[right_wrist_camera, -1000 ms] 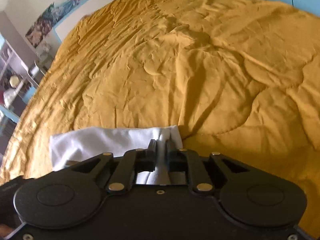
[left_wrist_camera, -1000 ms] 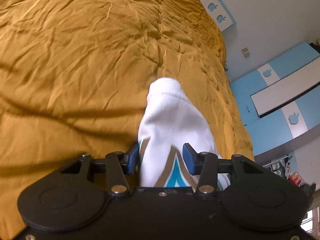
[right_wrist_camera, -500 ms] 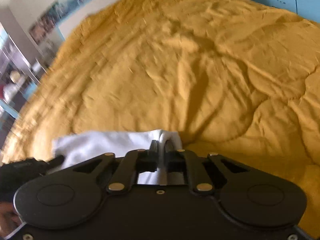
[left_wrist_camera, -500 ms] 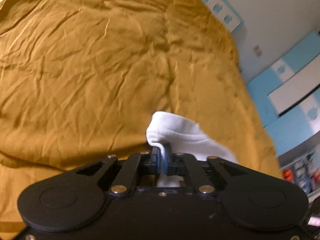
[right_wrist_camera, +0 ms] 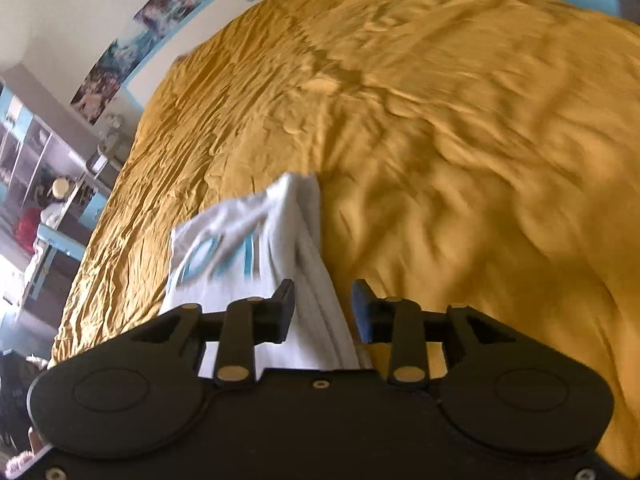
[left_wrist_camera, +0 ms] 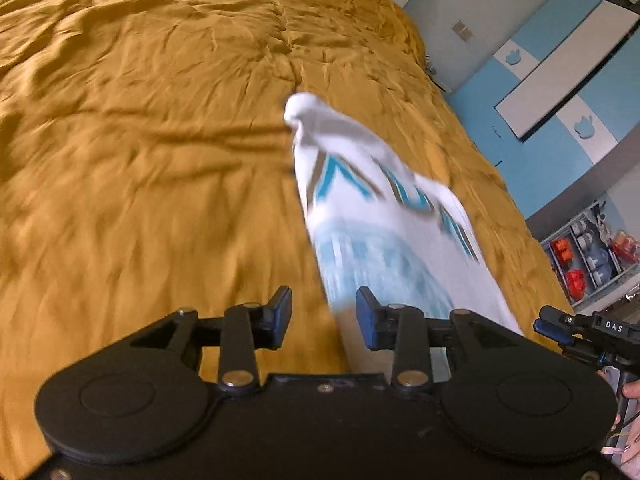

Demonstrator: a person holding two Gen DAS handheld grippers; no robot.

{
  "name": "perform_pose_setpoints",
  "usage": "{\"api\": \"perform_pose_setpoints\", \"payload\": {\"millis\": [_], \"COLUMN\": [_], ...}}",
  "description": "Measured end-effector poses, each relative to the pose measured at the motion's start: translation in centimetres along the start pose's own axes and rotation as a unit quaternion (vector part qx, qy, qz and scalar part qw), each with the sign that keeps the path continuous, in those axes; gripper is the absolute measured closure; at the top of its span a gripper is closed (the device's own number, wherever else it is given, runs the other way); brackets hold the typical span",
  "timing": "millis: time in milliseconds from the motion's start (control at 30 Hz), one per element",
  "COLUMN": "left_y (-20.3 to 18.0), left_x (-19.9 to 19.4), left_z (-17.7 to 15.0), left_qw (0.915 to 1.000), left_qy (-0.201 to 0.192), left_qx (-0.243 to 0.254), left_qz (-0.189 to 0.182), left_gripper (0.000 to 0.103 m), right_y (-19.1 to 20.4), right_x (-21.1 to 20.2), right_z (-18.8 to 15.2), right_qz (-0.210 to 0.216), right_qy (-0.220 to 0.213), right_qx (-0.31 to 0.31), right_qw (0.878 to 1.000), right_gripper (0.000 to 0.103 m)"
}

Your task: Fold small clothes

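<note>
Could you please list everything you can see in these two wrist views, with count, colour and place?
garment: one, white with blue and grey print, lying on the bed ahead of both grippers, blurred.
bedspread: one, mustard yellow, creased, covering the bed.
wardrobe: one, blue and white panels, against the wall at right in the left wrist view.
shelves: one unit, grey and blue, cluttered, at left in the right wrist view.
posters: a strip, mixed colours, on the wall beyond the bed.
left gripper: one, black with blue pads, fingers just opened, no pad pressing the cloth.
right gripper: one, black, fingers just opened, cloth lying loose between them.
</note>
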State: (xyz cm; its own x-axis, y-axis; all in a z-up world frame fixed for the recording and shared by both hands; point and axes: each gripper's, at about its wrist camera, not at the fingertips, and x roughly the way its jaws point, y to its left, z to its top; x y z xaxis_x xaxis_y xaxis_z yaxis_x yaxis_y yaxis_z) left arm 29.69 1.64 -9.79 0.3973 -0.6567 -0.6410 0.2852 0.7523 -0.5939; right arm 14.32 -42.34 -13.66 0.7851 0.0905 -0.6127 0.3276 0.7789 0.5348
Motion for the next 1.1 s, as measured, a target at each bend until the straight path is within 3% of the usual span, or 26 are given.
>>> {"api": "perform_pose_setpoints", "payload": {"millis": [133,300,500,767,833,867,1100], "left_y": [-2.0,-3.5,-4.2,-5.8,-6.4,-6.6,-8.5], "left_x": [-3.8,-5.6,-5.8,-5.0,-4.8,-4.7,-2.8], "left_z": [-5.0,-8.8,-10.6,-11.2,-11.4,-11.4,-11.1], "left_qw": [0.9996,0.9993,0.9987,0.9949,0.994,0.9935,0.9891], "left_qy": [-0.018,-0.019,-0.019,-0.02,-0.02,-0.021,-0.029], "left_qx": [0.02,0.032,0.04,0.087,0.096,0.1,0.116], "left_qz": [0.007,0.009,0.025,0.047,0.049,0.05,0.086], "left_gripper": [0.069,0.068,0.067,0.066,0.066,0.065,0.061], "right_y": [-0.9,-0.1,0.8,0.5,1.2,1.8,5.0], "right_x": [-3.1,-3.1,-2.4,-1.0,-0.9,-0.8,-4.0], "right_z": [-3.7,-4.9,-5.5,-6.6,-6.5,-6.4,-3.9], "right_qz": [0.003,-0.004,-0.013,-0.019,-0.02,-0.02,0.029], "right_qy": [-0.017,-0.015,-0.005,0.001,-0.001,-0.001,-0.058], "right_qx": [0.043,0.047,0.058,0.08,0.067,0.055,0.035], "right_qw": [0.999,0.999,0.998,0.997,0.998,0.998,0.997], "right_gripper": [0.068,0.068,0.068,0.068,0.081,0.098,0.099]}}
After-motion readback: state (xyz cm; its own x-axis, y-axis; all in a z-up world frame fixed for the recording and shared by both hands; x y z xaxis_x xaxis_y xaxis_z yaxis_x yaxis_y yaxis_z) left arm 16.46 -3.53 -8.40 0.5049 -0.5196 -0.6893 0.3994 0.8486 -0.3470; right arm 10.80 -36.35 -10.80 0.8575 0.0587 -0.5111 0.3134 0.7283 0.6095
